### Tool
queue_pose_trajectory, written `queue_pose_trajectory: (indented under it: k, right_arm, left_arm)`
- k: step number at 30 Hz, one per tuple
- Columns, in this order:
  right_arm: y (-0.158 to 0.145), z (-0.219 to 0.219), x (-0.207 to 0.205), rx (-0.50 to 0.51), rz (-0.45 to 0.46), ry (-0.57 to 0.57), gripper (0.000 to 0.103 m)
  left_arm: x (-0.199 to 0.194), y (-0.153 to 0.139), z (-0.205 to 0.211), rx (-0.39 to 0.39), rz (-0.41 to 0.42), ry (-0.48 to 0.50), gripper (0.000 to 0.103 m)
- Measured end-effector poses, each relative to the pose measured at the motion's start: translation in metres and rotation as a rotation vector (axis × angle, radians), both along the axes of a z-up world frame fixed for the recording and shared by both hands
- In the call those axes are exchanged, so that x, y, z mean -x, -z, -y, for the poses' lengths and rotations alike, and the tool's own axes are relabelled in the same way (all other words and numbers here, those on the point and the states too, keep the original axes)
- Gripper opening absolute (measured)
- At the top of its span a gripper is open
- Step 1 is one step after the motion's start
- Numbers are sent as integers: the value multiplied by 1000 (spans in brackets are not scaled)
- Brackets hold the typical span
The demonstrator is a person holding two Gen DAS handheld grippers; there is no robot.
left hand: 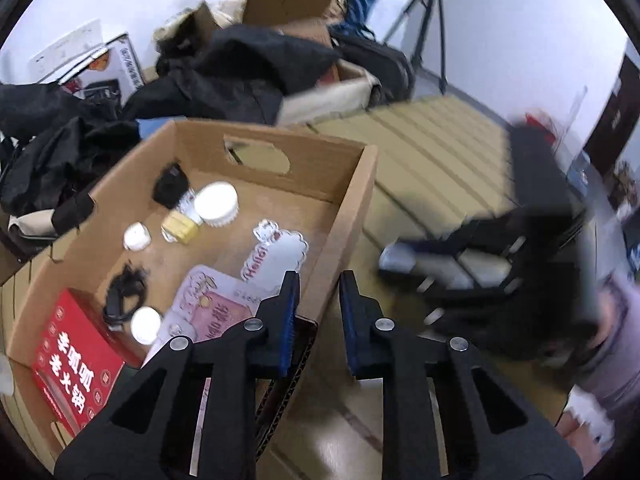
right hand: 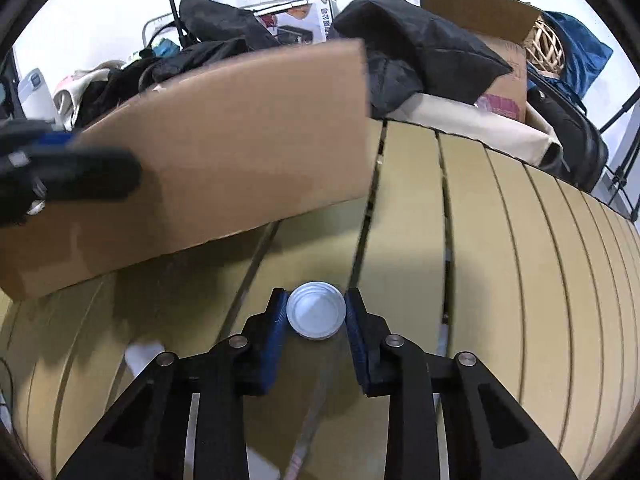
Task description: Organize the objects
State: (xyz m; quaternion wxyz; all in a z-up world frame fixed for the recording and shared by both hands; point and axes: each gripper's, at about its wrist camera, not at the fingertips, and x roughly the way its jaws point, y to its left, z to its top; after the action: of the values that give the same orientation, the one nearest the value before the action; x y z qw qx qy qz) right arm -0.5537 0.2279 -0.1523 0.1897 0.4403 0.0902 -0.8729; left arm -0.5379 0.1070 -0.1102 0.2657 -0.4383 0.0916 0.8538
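Silver-lidded jar (right hand: 316, 316) sits clamped between the blue pads of the right claw (right hand: 316, 318), lid toward the lens, clear body running back along the claw's own line. It hangs above the slatted desk (right hand: 500, 260), not resting on it as far as I can judge.

Cardboard box (right hand: 224, 152) lies ahead and to the left of the jar, its long side wall facing the right claw. So the coming move, I'd say, is up over that wall and left.

Left claw (left hand: 318, 300) is nearer the box: its jaws stand apart, straddling the near corner of the box wall (left hand: 340, 216), not yet closed on it, perhaps to steady it.

Count inside the box, left wrist view:
- white-capped containers, three: one large (left hand: 216, 204), two small (left hand: 137, 237) (left hand: 145, 325)
- gold-capped bottle, one (left hand: 180, 227)
- red carton, one (left hand: 76, 364)
- pink printed packets, two (left hand: 276, 250) (left hand: 212, 304)
- black cable coil, one (left hand: 126, 294)
- small black item, one (left hand: 171, 186); too blurred to name

Free floor shows mid-box, near the far handle cut-out.
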Motion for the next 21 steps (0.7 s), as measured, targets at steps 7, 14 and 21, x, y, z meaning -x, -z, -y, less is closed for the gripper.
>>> queue_pose_trajectory:
  k: [7,14,21]
  right_arm:
    - [-40,-27,-77,5,-26,4,32]
    - [-83,-35,-163,44,-54,-15,32]
    - [-139,-18,-224,111,-142,-39,32]
  left_arm:
    - [-52,1,41,28,-14,107,19]
    - [-139,-87,108,-149,-148,-97,27]
    - [-223,-82,119,-248,-93,-285,65]
